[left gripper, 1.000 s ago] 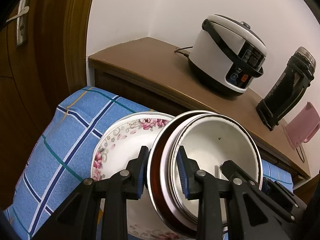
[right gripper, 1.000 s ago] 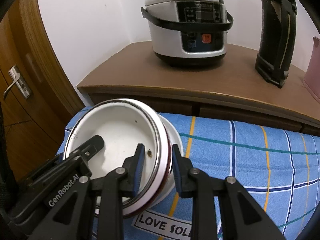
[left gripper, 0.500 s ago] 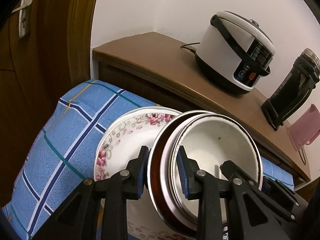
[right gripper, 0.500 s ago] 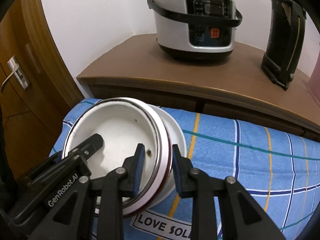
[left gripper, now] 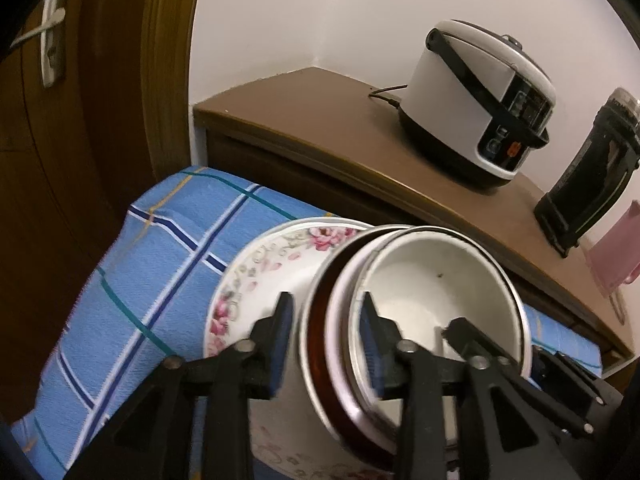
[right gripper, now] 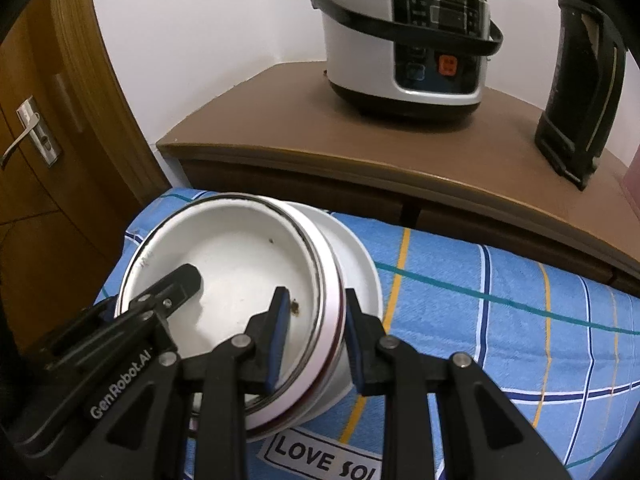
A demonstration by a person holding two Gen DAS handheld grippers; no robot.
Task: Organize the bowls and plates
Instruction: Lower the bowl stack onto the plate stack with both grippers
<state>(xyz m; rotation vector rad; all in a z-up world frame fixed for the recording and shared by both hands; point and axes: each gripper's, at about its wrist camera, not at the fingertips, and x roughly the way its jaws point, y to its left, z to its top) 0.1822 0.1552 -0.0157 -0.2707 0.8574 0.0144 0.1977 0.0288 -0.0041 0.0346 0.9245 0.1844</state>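
Since a second earlier, our left gripper (left gripper: 326, 334) had begun to let go: its jaws were opening, and the outer pad now stood clear of the rim it had been pinching, though the rim of the stacked bowls (left gripper: 436, 292) still lay between the two fingers. Our hands themselves had hardly shifted. We kept the right gripper (right gripper: 314, 332) narrow and clamped on the opposite rim of the same stack, one pad inside the white bowl and the other against the outer wall, so the weight sat with that hand alone.

We could see the bowls tilted over the flowered plate (left gripper: 256, 280), which rested on the blue checked cloth (left gripper: 160, 264); whether the lowest bowl already touched the plate we could not tell, since the stack hid the contact. Behind the cloth stood the brown cabinet (right gripper: 400, 152) with the rice cooker (right gripper: 404, 36) and a dark flask (right gripper: 580, 76), well apart from our work.

We judged that the bowls were being set down onto the plate, and that the left release marked the end of the carry. One-sided support on a tilted stack risked a slip.
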